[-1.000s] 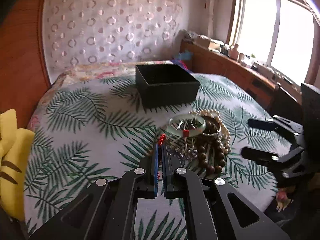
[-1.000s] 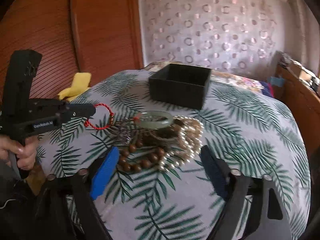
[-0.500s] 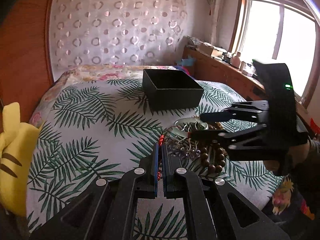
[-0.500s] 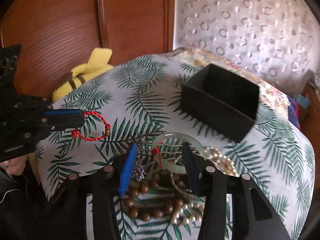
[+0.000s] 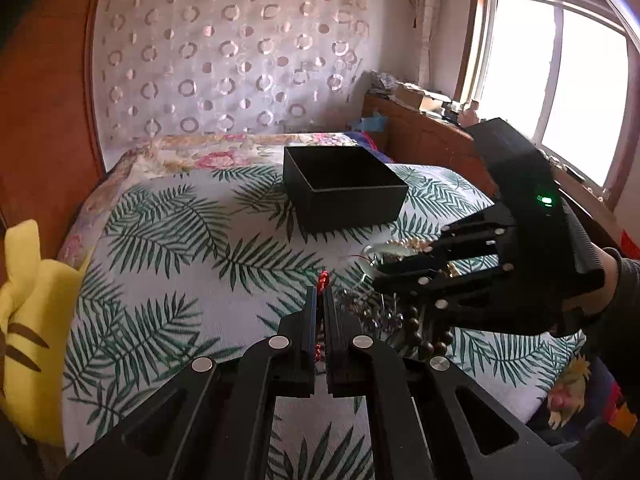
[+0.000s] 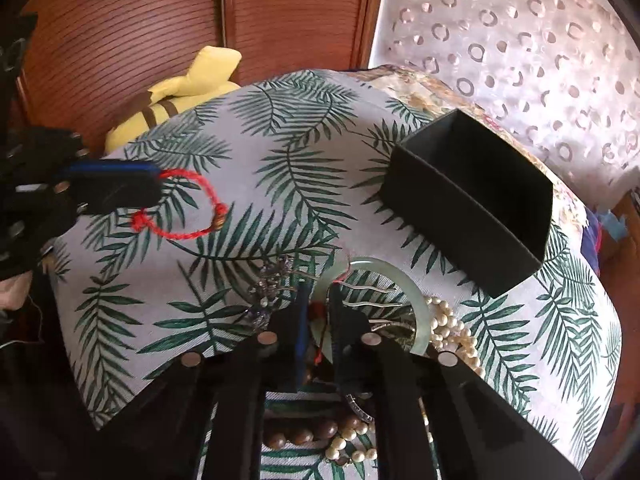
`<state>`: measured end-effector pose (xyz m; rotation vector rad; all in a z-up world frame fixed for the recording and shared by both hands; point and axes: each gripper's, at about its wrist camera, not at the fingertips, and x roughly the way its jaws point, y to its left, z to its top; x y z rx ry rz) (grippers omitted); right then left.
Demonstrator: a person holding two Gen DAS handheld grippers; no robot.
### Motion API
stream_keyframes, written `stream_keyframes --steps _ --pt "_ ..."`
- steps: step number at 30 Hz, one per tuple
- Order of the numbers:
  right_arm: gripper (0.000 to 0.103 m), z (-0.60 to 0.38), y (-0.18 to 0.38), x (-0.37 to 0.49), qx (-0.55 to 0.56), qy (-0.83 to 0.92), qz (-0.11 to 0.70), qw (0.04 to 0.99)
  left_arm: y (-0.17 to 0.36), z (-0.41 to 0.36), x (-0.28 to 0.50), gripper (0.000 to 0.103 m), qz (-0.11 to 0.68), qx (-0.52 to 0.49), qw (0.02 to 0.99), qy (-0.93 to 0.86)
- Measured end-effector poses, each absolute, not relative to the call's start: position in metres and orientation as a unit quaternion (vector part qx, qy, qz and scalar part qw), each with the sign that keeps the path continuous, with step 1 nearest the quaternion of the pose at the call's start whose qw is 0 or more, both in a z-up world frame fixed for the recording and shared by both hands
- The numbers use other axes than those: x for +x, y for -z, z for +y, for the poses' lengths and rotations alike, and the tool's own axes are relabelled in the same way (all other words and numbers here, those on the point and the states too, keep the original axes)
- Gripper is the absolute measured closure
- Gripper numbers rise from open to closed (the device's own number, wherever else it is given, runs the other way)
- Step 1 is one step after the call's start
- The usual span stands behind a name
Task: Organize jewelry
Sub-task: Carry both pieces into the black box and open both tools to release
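Note:
My left gripper is shut on a red braided cord bracelet, which hangs from its tips above the leaf-print cloth. My right gripper is closed down on the pale green jade bangle at its red thread, over the jewelry pile; it shows from the side in the left wrist view. The pile holds white pearls, brown wooden beads and a silver hairpin. An open black box stands beyond the pile, also seen in the left wrist view.
The round table's leaf-print cloth drops off at its edges. A yellow plush toy lies at the left edge. A wooden wall and a patterned curtain stand behind. A wooden cabinet runs under the window.
My right gripper moved forward and down over the pile and closed from wide open onto the jade bangle. My left gripper kept the red cord bracelet, lifted slightly off to the left.

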<state>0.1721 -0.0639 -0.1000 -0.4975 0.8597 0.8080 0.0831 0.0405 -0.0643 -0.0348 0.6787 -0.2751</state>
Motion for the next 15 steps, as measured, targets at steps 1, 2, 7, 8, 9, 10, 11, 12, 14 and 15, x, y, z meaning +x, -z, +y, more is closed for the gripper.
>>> stream_keyframes --steps 1,2,7,8,9,10,11,12,14,15 --pt "0.092 -0.067 0.096 0.171 -0.226 -0.38 0.397 0.804 0.063 0.041 0.086 0.101 0.331 -0.018 0.934 0.135" --pt "0.092 -0.071 0.093 0.171 -0.219 -0.381 0.394 0.807 0.062 0.041 0.088 0.101 0.331 -0.019 0.934 0.137" --pt "0.092 -0.094 0.065 0.177 -0.175 -0.384 0.365 0.83 0.057 0.036 0.101 0.101 0.329 -0.017 0.933 0.145" --pt "0.092 -0.098 0.061 0.179 -0.168 -0.383 0.362 0.833 0.056 0.034 0.104 0.101 0.328 -0.016 0.933 0.147" --pt "0.092 -0.102 0.055 0.182 -0.163 -0.379 0.355 0.839 0.054 0.032 0.108 0.101 0.326 -0.014 0.933 0.149" --pt "0.092 -0.104 0.052 0.184 -0.16 -0.377 0.352 0.841 0.052 0.03 0.111 0.101 0.325 -0.012 0.934 0.151" --pt "0.092 -0.108 0.048 0.187 -0.156 -0.375 0.348 0.845 0.05 0.029 0.114 0.101 0.323 -0.011 0.934 0.153" --pt "0.092 -0.11 0.045 0.189 -0.153 -0.374 0.346 0.847 0.046 0.026 0.119 0.101 0.32 -0.011 0.934 0.156" --pt "0.092 -0.116 0.038 0.196 -0.143 -0.371 0.34 0.852 0.041 0.023 0.127 0.101 0.318 -0.012 0.934 0.161" --pt "0.092 -0.12 0.034 0.201 -0.135 -0.37 0.338 0.855 0.039 0.022 0.132 0.101 0.317 -0.012 0.934 0.162"
